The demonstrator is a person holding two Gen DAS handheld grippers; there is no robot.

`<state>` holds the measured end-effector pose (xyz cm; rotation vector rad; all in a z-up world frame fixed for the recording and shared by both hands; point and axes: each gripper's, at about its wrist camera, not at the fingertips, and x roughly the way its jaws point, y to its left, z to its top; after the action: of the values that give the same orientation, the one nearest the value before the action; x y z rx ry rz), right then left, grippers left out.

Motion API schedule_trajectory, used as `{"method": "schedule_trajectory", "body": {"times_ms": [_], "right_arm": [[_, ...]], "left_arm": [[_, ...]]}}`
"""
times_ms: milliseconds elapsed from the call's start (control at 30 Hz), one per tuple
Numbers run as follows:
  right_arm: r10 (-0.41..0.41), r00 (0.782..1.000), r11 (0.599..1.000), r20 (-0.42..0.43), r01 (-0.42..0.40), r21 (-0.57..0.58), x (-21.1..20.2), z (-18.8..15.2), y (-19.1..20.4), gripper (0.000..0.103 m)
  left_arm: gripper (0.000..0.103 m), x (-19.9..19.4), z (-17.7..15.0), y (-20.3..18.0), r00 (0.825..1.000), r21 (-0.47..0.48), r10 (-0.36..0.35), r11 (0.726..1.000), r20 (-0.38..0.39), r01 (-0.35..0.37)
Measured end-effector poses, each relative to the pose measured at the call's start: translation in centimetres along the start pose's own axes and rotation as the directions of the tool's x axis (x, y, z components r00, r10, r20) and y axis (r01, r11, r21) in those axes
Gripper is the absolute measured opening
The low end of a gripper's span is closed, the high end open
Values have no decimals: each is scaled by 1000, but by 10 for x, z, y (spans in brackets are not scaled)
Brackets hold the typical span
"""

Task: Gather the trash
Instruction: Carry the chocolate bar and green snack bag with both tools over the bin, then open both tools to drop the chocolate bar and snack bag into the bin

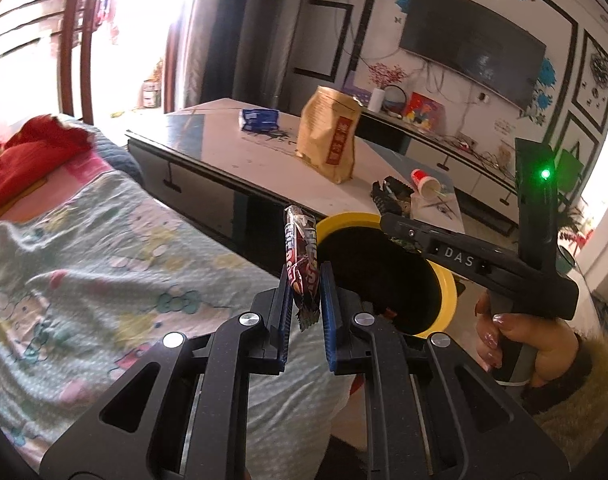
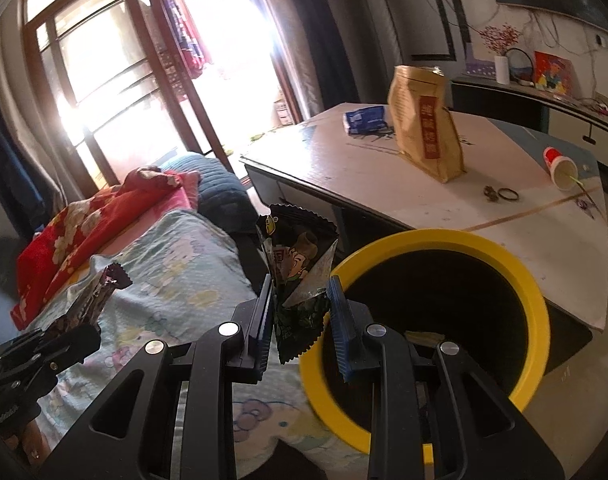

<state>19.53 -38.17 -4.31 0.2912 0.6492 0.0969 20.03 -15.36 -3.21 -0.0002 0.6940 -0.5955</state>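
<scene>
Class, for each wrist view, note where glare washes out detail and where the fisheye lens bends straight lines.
Left wrist view: the window is blown out white, and the TV edges bow. Right wrist view: sunlight through the window burns out the panes, its wooden frame curves, and the table edge bends.

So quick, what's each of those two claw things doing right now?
Left gripper: closed on a long dark red-and-white candy wrapper.
Right gripper: closed on a crumpled dark green cartoon snack wrapper.
</scene>
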Motion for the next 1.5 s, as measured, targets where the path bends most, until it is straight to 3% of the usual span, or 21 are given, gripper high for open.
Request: {"method": "schedule_trajectory", "body": {"times_ms": [600,1000,1367,1467,1500], "right_arm": [[-92,996,989,-22,94,117,-3,-17,-67,28],[-122,991,977,-57,130,169,-1,-35,-97,31],[-131,988,971,-80,144,189,-3,-51,-113,46],[-134,988,970,-82,148,194,-7,-55,-116,49],[-135,987,970,-81,149,195,-8,-56,-116,51]], "left_arm": [[9,48,3,-49,995,104,-73,991,-65,80],[9,85,3,-71,987,122,-102,986,-122,116],[9,116,8,-81,979,109,-130,983,-156,148],[24,119,11,-83,979,115,-135,981,-149,153],[35,118,10,-83,980,115,-135,982,-148,153]]}}
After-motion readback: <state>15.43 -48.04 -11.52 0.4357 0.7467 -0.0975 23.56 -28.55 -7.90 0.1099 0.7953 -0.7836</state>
